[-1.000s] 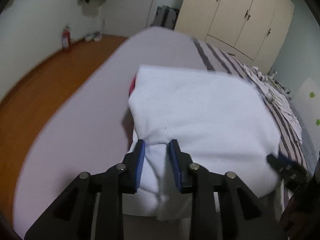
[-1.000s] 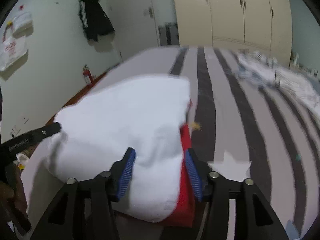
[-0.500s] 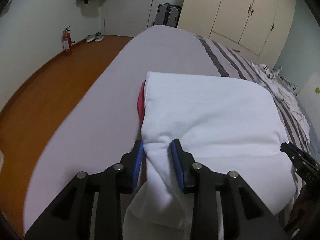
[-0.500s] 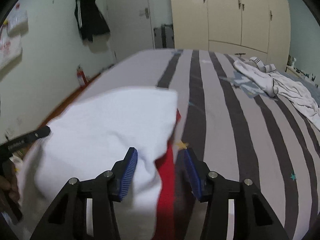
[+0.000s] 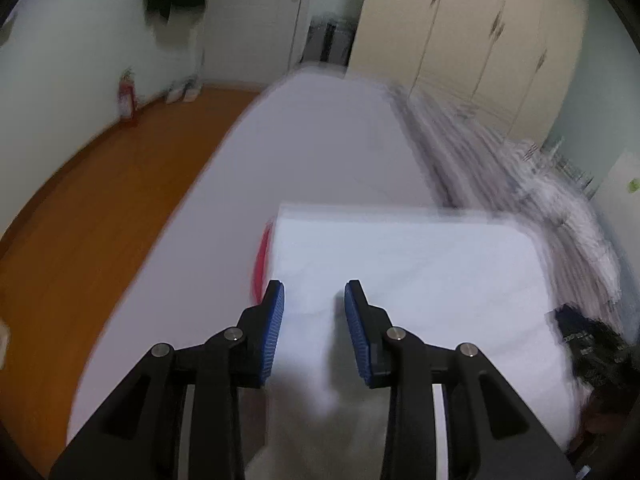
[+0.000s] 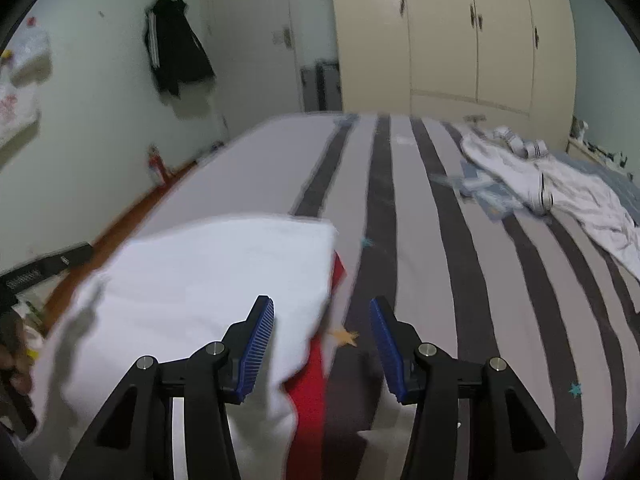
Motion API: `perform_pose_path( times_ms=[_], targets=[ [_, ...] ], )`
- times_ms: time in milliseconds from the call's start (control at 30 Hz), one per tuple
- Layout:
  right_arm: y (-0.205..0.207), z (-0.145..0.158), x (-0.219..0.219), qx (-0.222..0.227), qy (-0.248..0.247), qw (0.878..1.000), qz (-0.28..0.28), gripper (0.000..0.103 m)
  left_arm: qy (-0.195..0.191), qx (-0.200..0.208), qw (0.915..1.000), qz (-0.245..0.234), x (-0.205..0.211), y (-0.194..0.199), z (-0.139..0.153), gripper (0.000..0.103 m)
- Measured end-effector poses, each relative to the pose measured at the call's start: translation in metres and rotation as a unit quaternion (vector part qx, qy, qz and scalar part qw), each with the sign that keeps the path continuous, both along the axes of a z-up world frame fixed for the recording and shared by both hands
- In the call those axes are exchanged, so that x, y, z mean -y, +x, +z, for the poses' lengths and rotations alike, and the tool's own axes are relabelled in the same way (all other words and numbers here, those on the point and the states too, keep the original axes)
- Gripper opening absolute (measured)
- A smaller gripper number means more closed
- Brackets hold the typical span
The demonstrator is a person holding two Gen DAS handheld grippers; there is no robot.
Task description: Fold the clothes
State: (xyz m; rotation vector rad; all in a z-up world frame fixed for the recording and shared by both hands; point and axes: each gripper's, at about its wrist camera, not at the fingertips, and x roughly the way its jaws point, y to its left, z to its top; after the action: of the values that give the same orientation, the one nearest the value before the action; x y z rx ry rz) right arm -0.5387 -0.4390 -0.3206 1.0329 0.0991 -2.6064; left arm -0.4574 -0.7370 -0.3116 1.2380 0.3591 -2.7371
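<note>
My left gripper (image 5: 314, 294) has its jaws apart over the near edge of the white cloth (image 5: 400, 264); cloth lies between the pads, and I cannot tell if they press it. My right gripper (image 6: 322, 312) also stands apart, straddling the cloth's right edge, where a red layer (image 6: 310, 392) shows underneath; the pads are clear of the fabric.

The cloth sits folded on the bed (image 5: 320, 152), at its near end. Its far edge runs straight across, and a red sliver peeks out at its left side in the left view. Left of the cloth the sheet is plain right up to the bed's edge, then wood floor (image 5: 80, 216). Right of it the striped cover (image 6: 460, 280) lies open as far as a heap of white laundry (image 6: 560, 192) near the far right corner.

Count: 1 folded white cloth, 1 loose heap, 2 grippers, 1 black jacket (image 6: 176, 48) on the wall, 1 wardrobe (image 6: 460, 32), 1 red extinguisher (image 5: 127, 98) by the wall.
</note>
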Motion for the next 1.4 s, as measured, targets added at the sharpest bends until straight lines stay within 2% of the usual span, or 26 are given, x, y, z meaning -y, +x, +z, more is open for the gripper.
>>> perform_pose_path(
  times_ms=[33,100,200,300,433,467,600,733,867,933,1067,1100,1133,1267,1333,1400],
  targets=[
    [-0.002,-0.01,-0.001,0.009,0.001,1.0,-0.004,0.045,0.001,0.0,1.0,-0.005,0.001,0.0,-0.008,0.031],
    [-0.004,-0.02,-0.004,0.02,-0.004,1.0,-0.01,0.045,-0.007,-0.005,1.0,-0.005,-0.001,0.0,-0.005,0.031],
    [-0.003,-0.003,-0.006,0.013,-0.012,1.0,-0.008,0.045,0.002,-0.033,0.9994,-0.001,-0.003,-0.003,0.019,0.031],
    [-0.001,0.028,-0.006,-0.035,-0.021,0.999,-0.001,0.045,0.012,-0.075,0.9971,-0.001,-0.005,-0.006,0.047,0.031],
    [-0.024,0.042,0.014,-0.052,-0.014,0.998,0.021,0.045,0.003,-0.064,0.9978,-0.016,-0.015,-0.039,0.046,0.031],
    [-0.032,0.04,0.02,-0.049,-0.008,0.998,0.025,0.045,-0.002,-0.05,0.9986,-0.016,-0.017,-0.046,0.04,0.031],
    [-0.064,0.016,0.046,0.002,0.02,0.999,0.044,0.045,0.02,0.021,0.9996,-0.003,-0.01,-0.06,-0.001,0.031],
    [-0.074,0.005,0.052,0.014,0.039,0.998,0.045,0.046,0.022,0.022,0.9995,-0.002,-0.011,-0.055,0.01,0.031],
    [-0.067,0.025,0.038,0.008,0.019,0.999,0.039,0.046,0.043,-0.026,0.9985,0.022,-0.008,-0.031,0.048,0.032],
    [-0.052,0.043,0.022,-0.011,-0.009,0.999,0.035,0.046,0.042,-0.051,0.9975,0.025,-0.018,-0.01,0.075,0.042],
    [-0.016,0.071,-0.014,-0.011,-0.059,0.998,0.035,0.046,0.036,-0.08,0.9959,0.022,-0.042,0.036,0.118,0.059],
    [-0.006,0.077,-0.025,-0.009,-0.068,0.997,0.034,0.047,0.034,-0.084,0.9956,0.023,-0.048,0.048,0.125,0.067],
    [0.006,0.084,-0.036,-0.011,-0.073,0.997,0.031,0.053,0.032,-0.088,0.9953,0.025,-0.055,0.061,0.132,0.074],
    [0.053,0.111,-0.074,-0.024,-0.074,0.997,0.021,0.077,0.019,-0.091,0.9952,0.03,-0.099,0.116,0.155,0.082],
    [0.074,0.122,-0.089,-0.032,-0.065,0.997,0.028,0.086,0.004,-0.087,0.9957,0.032,-0.13,0.143,0.164,0.089],
    [0.098,0.133,-0.105,-0.037,-0.06,0.997,0.044,0.09,-0.01,-0.084,0.9957,0.036,-0.154,0.163,0.168,0.096]
  ],
)
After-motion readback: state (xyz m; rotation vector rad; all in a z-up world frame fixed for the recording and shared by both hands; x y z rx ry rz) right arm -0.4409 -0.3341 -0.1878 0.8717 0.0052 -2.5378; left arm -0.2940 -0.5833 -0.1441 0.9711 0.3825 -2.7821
